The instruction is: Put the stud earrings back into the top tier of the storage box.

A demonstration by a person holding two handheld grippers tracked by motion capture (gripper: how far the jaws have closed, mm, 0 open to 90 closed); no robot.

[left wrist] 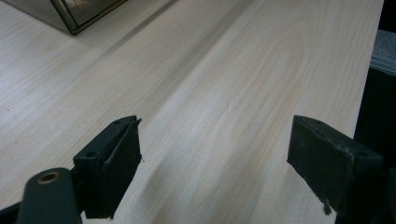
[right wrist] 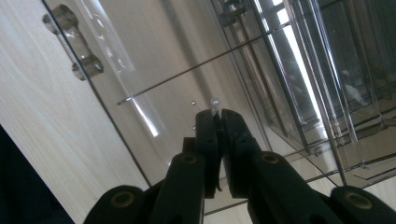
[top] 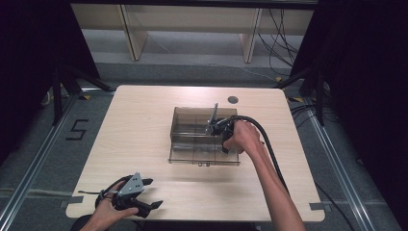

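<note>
High view: pale wooden table [top: 144, 144], seen from above the person's side.
Left gripper [top: 153, 193]: near the table's front left corner, in the left hand [top: 108, 214] — grey three-cornered plate on top, low over bare wood.
Left jaws: wide apart, nothing between them; in the left gripper view just wood grain in the gap, one corner of the box at the upper left.
Clear box [top: 180, 156]: smoky see-through plastic with inner partitions, right of the table's middle, well apart from the left gripper.
Lid panel [right wrist: 154, 60]: clear, angled, with a cut-out handle near one edge in the right gripper view.
Knob [right wrist: 215, 101]: tiny clear stub on the lid panel, pinched at the very tips of the right jaws.
Right gripper [right wrist: 215, 114]: at the box, over its right half, in the right hand [top: 243, 137] — black cable trailing back along the forearm.
Right jaws: pressed together on the knob.
</note>
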